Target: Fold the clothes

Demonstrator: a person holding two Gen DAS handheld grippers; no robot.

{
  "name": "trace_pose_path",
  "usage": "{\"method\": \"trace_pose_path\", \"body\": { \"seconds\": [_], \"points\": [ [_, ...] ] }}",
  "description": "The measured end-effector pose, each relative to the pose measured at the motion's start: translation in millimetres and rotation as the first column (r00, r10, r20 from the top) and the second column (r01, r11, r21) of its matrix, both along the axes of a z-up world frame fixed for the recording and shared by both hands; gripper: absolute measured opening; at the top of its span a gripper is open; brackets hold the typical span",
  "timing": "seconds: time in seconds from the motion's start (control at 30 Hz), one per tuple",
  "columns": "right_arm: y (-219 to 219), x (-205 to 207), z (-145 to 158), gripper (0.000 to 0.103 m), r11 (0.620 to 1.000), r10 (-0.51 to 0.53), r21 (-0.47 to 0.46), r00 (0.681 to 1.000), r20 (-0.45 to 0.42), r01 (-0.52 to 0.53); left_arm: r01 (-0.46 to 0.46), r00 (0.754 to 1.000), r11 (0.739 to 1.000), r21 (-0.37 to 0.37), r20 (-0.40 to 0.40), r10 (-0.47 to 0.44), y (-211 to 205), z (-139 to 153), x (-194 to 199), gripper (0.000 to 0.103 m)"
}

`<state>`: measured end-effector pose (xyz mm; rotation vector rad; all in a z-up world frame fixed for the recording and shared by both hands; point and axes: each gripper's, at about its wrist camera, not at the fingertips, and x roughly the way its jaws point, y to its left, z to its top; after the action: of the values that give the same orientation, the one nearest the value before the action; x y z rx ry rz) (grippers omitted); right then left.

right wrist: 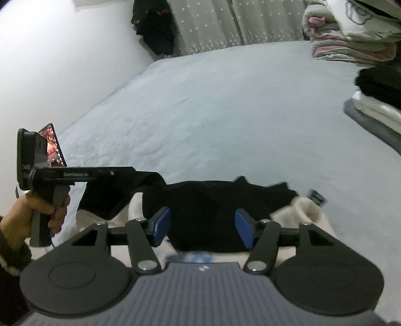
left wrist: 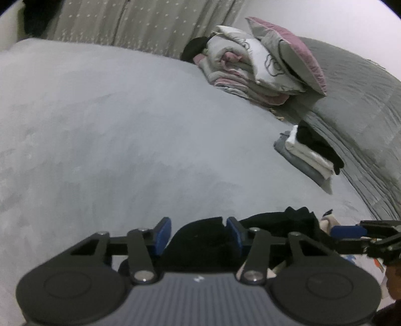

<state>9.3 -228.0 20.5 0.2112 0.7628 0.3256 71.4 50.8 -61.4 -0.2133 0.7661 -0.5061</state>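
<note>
A black garment [right wrist: 213, 205] with a cream fleece lining [right wrist: 303, 210] lies bunched at the near edge of the pale grey bed [right wrist: 225, 112]. My right gripper [right wrist: 203, 227] hovers open just above it, blue pads wide apart. My left gripper [left wrist: 198, 233] is open too, and a hump of the black garment [left wrist: 198, 238] sits between its pads. In the right wrist view the left gripper [right wrist: 142, 173] comes in side-on from the left, held by a hand [right wrist: 37, 208], with black cloth hanging at its tip. The right gripper [left wrist: 345, 230] shows at the right edge of the left wrist view.
A folded stack of grey, white and black clothes [left wrist: 308, 155] lies at the right on the bed. Behind it are a grey quilt [left wrist: 356, 100], folded bedding [left wrist: 240, 67] and a pillow [left wrist: 288, 50]. A curtain [left wrist: 137, 22] hangs at the back. Dark clothes [right wrist: 155, 27] hang beside it.
</note>
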Motion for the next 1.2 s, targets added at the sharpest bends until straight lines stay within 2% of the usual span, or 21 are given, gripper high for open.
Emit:
{"method": "trace_pose_path", "body": {
  "seconds": [0.03, 0.07, 0.1, 0.17, 0.2, 0.23, 0.27, 0.33, 0.5, 0.67, 0.8, 0.87, 0.97, 1.03, 1.2],
  "points": [
    [7.1, 6.0, -2.3, 0.065, 1.0, 0.009, -0.013, 1.0, -0.008, -0.009, 0.0, 1.0, 1.0, 0.004, -0.004, 0.0, -1.5, -1.6, 0.5, 0.036],
    [15.1, 11.8, -5.7, 0.065, 0.999, 0.021, -0.031, 1.0, -0.019, -0.022, 0.0, 1.0, 1.0, 0.007, -0.008, 0.0, -3.1, -3.1, 1.0, 0.025],
    [22.7, 15.7, -9.5, 0.065, 0.998, 0.029, -0.052, 0.999, -0.03, -0.03, 0.0, 1.0, 1.0, 0.011, -0.013, 0.0, -4.6, -4.7, 1.5, 0.008],
    [35.6, 21.9, -15.7, 0.065, 0.993, 0.018, -0.117, 0.999, -0.036, -0.022, -0.001, 1.0, 1.0, 0.01, -0.017, 0.001, -6.5, -6.6, 2.1, 0.006],
    [40.7, 23.8, -17.9, 0.061, 0.989, 0.003, -0.151, 0.999, -0.033, -0.008, -0.005, 1.0, 1.0, 0.007, -0.011, 0.006, -6.6, -5.2, 2.3, 0.006],
    [45.8, 25.6, -20.1, 0.038, 0.983, -0.012, -0.184, 0.999, -0.029, 0.007, -0.012, 1.0, 1.0, 0.005, 0.005, 0.012, -5.6, -2.2, 1.4, 0.006],
    [46.1, 27.7, -19.0, 0.022, 0.98, -0.032, -0.198, 0.999, -0.023, 0.027, -0.018, 1.0, 1.0, 0.004, 0.023, 0.018, -4.5, 1.1, 0.3, 0.005],
    [40.2, 28.5, -15.1, 0.017, 0.98, -0.085, -0.183, 0.996, -0.005, 0.082, -0.046, 0.997, 0.999, -0.012, 0.066, 0.046, 0.1, 9.4, -3.1, 0.005],
    [21.1, 18.4, 6.4, 0.015, 0.968, -0.217, -0.107, 0.971, 0.096, 0.227, -0.129, 0.976, 0.989, -0.078, 0.167, 0.14, 15.8, 30.5, -14.0, 0.005],
    [2.6, 5.1, 26.1, 0.015, 0.938, -0.331, -0.031, 0.921, 0.205, 0.344, -0.202, 0.943, 0.972, -0.118, 0.244, 0.226, 27.9, 45.1, -21.5, 0.005],
    [-11.8, 0.3, 33.6, 0.015, 0.912, -0.405, 0.034, 0.883, 0.238, 0.409, -0.265, 0.912, 0.956, -0.123, 0.291, 0.29, 34.7, 52.9, -24.8, 0.005],
    [-18.0, 2.4, 33.4, 0.015, 0.901, -0.43, 0.051, 0.872, 0.236, 0.43, -0.329, 0.884, 0.937, -0.12, 0.31, 0.35, 40.2, 55.3, -26.5, 0.005],
    [-22.8, 5.4, 30.4, 0.015, 0.885, -0.462, 0.065, 0.855, 0.234, 0.46, -0.445, 0.829, 0.891, -0.091, 0.333, 0.449, 49.6, 58.1, -30.6, 0.005],
    [-23.7, 6.7, 28.2, 0.015, 0.879, -0.472, 0.06, 0.851, 0.23, 0.472, -0.487, 0.814, 0.872, -0.055, 0.335, 0.475, 57.4, 58.4, -34.7, 0.005],
    [-23.1, 10.4, 21.9, 0.015, 0.883, -0.463, 0.025, 0.864, 0.198, 0.468, -0.503, 0.831, 0.864, -0.006, 0.272, 0.486, 76.4, 52.5, -44.9, 0.005]
  ]
}}
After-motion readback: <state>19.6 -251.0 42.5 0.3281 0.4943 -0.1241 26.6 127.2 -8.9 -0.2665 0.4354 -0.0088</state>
